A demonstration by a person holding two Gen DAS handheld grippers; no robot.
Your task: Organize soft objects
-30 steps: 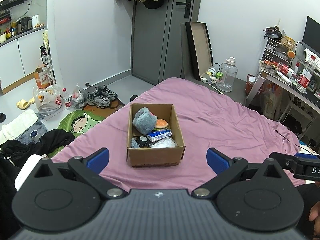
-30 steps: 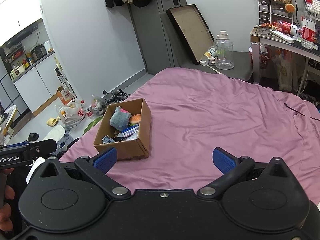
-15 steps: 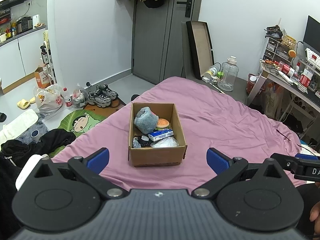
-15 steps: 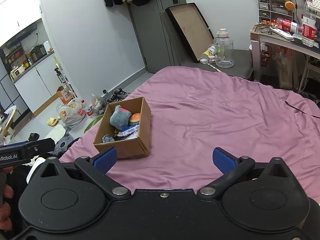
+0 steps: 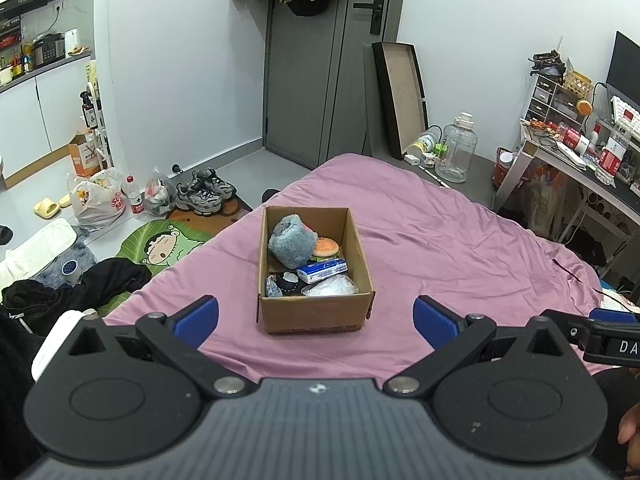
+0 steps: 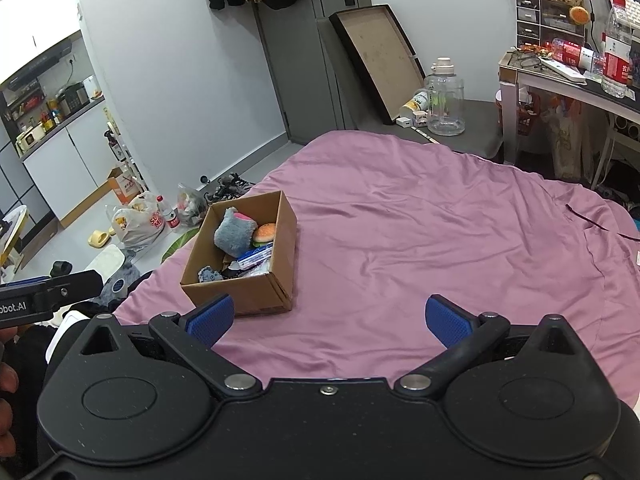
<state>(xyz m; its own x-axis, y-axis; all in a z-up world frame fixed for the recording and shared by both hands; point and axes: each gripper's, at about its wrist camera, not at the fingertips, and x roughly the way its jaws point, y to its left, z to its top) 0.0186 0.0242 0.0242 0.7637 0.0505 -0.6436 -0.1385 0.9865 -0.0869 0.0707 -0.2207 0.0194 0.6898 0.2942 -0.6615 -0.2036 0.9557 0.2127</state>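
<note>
Purple bedding (image 5: pixel 440 240) carries an open cardboard box (image 5: pixel 316 316) holding a grey plush (image 5: pixel 290 242) and a burger toy (image 5: pixel 327 246). We hold the left gripper (image 5: pixel 316 316) level near the box, jaws spread, empty. Our right gripper (image 6: pixel 328 318), likewise spread, hovers right of it.

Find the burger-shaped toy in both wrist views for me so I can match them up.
Left wrist: the burger toy sits just above centre, in the cardboard box, right of the grey-blue plush.
Right wrist: the burger toy is left of centre, in the same box, again right of the plush.
Shared landmark: the clear water jug on the floor beyond the bed.
</note>
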